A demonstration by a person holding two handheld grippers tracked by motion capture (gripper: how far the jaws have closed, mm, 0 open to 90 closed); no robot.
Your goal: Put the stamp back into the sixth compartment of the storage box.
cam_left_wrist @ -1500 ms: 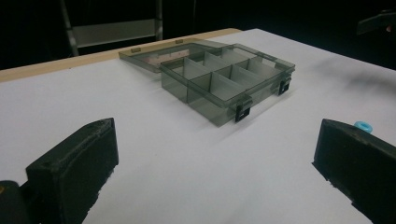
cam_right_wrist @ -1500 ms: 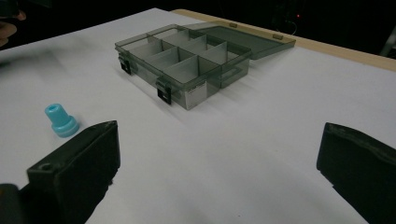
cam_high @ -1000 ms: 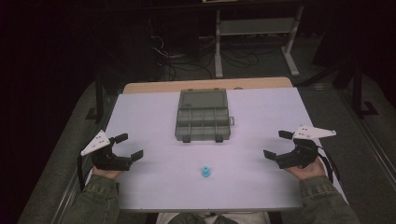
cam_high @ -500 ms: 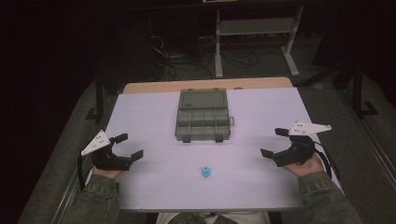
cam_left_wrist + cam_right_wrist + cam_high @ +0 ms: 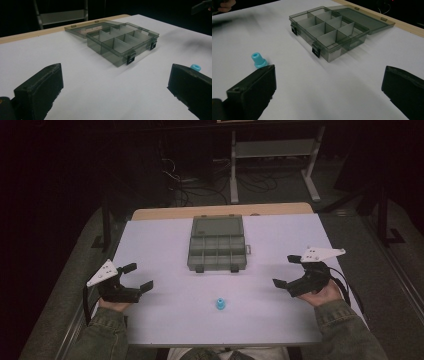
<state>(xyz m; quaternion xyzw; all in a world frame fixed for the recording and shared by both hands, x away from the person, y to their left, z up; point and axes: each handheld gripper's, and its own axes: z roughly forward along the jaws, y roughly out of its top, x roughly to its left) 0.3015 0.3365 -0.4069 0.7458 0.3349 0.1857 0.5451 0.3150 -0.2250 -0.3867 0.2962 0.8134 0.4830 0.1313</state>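
Note:
A smoky clear organizer box lies open at the table's middle back, its lid flat behind it and its compartments empty. A small blue plastic piece stands upright on the white tabletop in front of the box. My left gripper rests near the left edge, open and holding nothing. My right gripper hovers near the right edge, open as well. In the left gripper view the box lies ahead and the blue piece peeks over the right jaw. In the right gripper view the blue piece stands just beyond the left jaw, with the box farther off.
The white tabletop has a wooden strip along its far edge. Beyond it stand a metal frame and cables on a dark floor. The other hand shows at the top left of the right gripper view.
My right gripper has shifted a little left, inward over the table. The left gripper, the box and the blue piece have stayed where they were.

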